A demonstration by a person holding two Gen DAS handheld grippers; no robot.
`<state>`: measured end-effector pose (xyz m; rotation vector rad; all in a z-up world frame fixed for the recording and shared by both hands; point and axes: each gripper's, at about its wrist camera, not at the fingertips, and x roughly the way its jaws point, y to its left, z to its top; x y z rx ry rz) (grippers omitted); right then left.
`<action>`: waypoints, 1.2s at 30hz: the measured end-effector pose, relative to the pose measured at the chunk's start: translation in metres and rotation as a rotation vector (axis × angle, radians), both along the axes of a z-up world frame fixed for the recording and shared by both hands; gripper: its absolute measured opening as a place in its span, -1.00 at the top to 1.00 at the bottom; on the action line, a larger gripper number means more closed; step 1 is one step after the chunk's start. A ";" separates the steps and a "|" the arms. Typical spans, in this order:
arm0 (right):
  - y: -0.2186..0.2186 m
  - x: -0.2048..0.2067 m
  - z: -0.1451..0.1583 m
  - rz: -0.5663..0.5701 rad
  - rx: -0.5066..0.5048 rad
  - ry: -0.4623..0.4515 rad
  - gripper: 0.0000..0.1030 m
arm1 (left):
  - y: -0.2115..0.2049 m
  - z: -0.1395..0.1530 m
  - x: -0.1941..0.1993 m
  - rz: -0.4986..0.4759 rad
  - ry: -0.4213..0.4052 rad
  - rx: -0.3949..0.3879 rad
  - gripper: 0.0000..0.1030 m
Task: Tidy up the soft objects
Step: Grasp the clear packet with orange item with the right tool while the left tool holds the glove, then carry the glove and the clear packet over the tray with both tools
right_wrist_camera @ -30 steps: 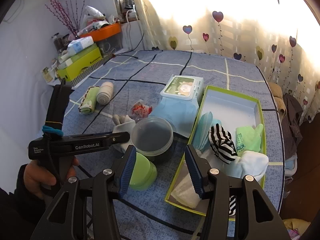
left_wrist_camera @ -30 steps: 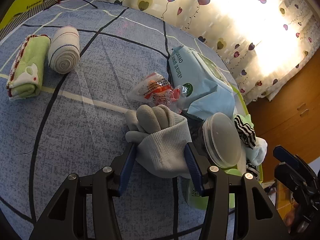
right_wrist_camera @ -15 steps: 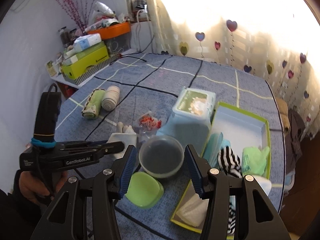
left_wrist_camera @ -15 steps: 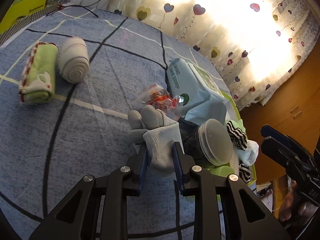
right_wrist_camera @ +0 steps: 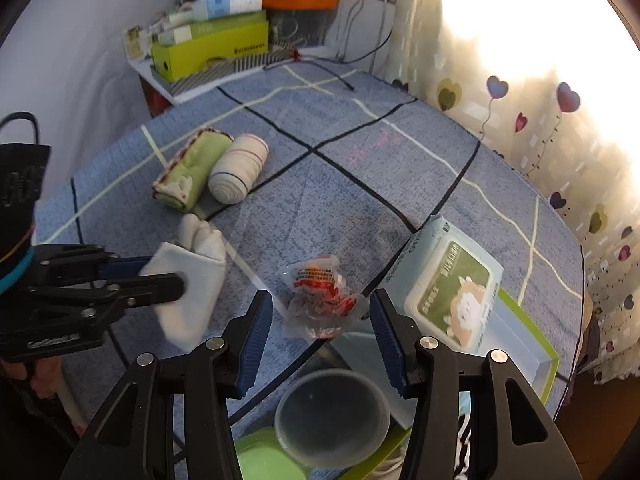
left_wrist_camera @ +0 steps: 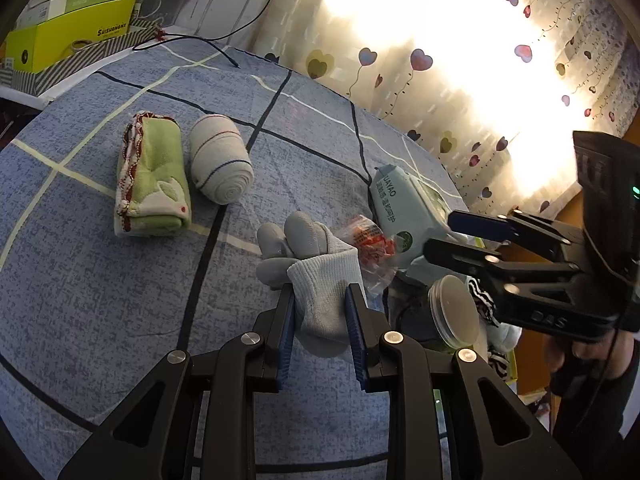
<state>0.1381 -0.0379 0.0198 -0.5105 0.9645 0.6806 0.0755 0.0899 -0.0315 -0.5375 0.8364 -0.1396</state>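
Observation:
A grey-white knitted glove (left_wrist_camera: 320, 272) is pinched at its cuff by my left gripper (left_wrist_camera: 320, 294), which is shut on it. In the right wrist view the same glove (right_wrist_camera: 196, 276) hangs from the left gripper (right_wrist_camera: 170, 280) just over the blue tablecloth. My right gripper (right_wrist_camera: 322, 304) is open above a crumpled wrapper with red print (right_wrist_camera: 320, 292), with nothing between its fingers. Further back, a rolled green towel (left_wrist_camera: 152, 184) and a rolled white cloth (left_wrist_camera: 220, 160) lie side by side.
A wet-wipes pack (right_wrist_camera: 452, 284) leans on the green-rimmed tray (right_wrist_camera: 532, 344) at the right. A clear round tub (right_wrist_camera: 332, 416) and a green lid (right_wrist_camera: 264, 460) sit near the front edge. Boxes (right_wrist_camera: 212, 44) are stacked beyond the table. A striped sock (left_wrist_camera: 480, 300) lies in the tray.
My left gripper went from open around the glove to shut on it and pulled back a little. The right gripper swung left from over the tray to above the wrapper.

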 end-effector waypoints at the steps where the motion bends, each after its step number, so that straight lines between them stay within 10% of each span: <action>1: 0.003 0.004 -0.004 0.008 -0.016 0.010 0.03 | 0.001 -0.001 0.000 0.001 0.000 -0.003 0.50; 9: 0.034 0.029 -0.039 0.075 -0.156 0.083 0.04 | 0.009 -0.006 0.006 0.011 0.008 -0.016 0.50; 17: 0.049 0.045 -0.062 0.094 -0.229 0.119 0.54 | 0.015 -0.008 0.008 0.022 0.016 -0.017 0.50; 36: -0.009 -0.020 0.039 -0.038 0.199 -0.042 0.57 | -0.008 0.042 -0.009 0.029 -0.089 0.085 0.50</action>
